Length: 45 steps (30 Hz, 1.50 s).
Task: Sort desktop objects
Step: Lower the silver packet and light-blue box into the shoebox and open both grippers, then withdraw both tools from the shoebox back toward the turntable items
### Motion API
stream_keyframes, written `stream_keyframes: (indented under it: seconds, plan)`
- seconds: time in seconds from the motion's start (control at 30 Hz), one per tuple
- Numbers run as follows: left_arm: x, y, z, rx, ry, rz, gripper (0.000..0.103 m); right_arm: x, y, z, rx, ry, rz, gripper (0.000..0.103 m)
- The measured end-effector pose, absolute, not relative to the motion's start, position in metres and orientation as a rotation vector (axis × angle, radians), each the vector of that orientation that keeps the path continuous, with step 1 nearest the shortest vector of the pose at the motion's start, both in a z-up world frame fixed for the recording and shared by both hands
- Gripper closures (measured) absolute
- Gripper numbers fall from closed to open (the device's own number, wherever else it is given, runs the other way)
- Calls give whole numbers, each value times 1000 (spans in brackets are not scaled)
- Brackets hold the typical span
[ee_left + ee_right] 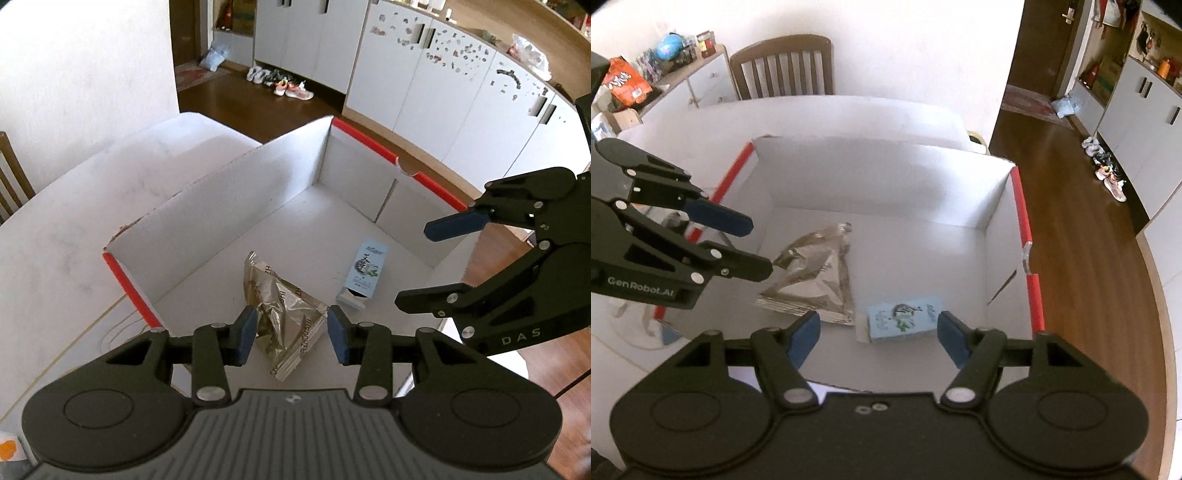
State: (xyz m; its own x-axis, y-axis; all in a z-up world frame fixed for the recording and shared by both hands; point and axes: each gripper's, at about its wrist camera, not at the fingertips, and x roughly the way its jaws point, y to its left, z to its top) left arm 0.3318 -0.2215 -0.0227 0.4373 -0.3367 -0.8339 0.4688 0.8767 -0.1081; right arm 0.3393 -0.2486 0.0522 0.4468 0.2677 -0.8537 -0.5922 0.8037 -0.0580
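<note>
White cupboards, a dark wood floor with shoes and a wooden chair surround a pale worktop. On it sits a shallow white cardboard box with red-taped edges, its open top facing up so things can be dropped in.

Two items lie flat on the box floor, near each other but apart: a crumpled silver foil packet and a small pale-blue carton lying on its side. Both look already sorted into the box.

Above the foil packet hangs the left gripper, jaws parted, the blue pads clear of the foil and holding nothing. Over the carton hangs the right gripper, jaws wider apart, also empty, with the carton lower down between them and untouched. Both grippers tilt steeply down over the box, which suits releasing items into it.
</note>
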Motion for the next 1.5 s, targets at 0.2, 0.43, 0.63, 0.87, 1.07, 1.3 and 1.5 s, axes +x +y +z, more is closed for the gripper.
stream_keyframes:
  seconds: [0.2,0.43,0.63,0.87,1.07,1.3,1.5]
  plan:
    - [319,-211,-12,130,970,-527,63,324,-241,64,-351,941,537,35]
    - [300,-196,1,120,929,-562,62,303,-231,78,-308,902,526,33]
    - [284,-183,7,132,883,-572,38,286,-223,81,-271,883,501,27]
    - [268,-163,11,134,849,-578,26,263,-213,85,-236,835,471,21]
    - [253,-142,10,123,832,-577,18,246,-201,87,-220,811,444,15]
    - [233,-111,12,94,807,-549,10,226,-186,87,-210,783,428,12]
    - [217,-91,14,73,785,-545,6,209,-170,89,-203,759,412,8]
